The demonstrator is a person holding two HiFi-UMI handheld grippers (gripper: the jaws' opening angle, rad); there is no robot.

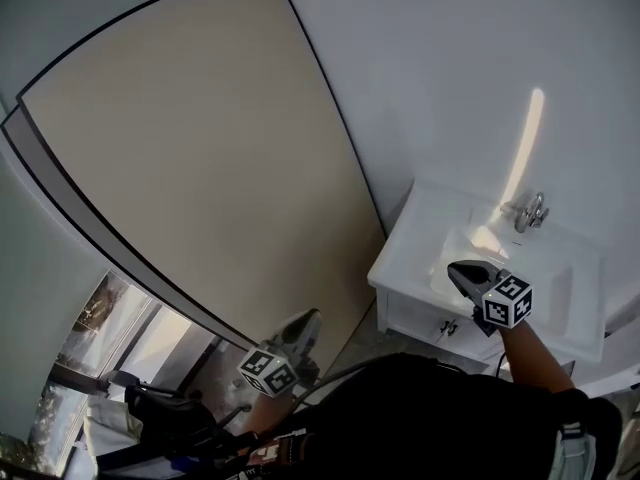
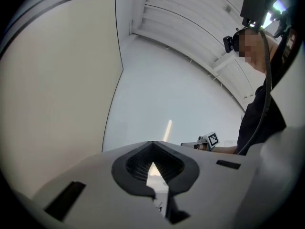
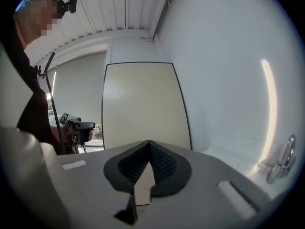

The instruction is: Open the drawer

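head view, drawer: white front with small dark handles under the sink top, lower right; it looks shut, flush with the cabinet.
head view, right gripper: over the basin, just above the drawer front and apart from it; claw tips together, nothing in them.
head view, left gripper: well left of the cabinet, in front of the beige door; tips together.
head view, tap: at the back of the sink top, against the white wall.
left gripper view, claw: pads meet at the tip, empty.
left gripper view, surroundings: beige door at left, white wall ahead, right gripper's marker cube at right beside a dark sleeve.
right gripper view, claw: pads closed on each other, empty.
right gripper view, surroundings: beige door straight ahead, tap at lower right, left gripper at far left.
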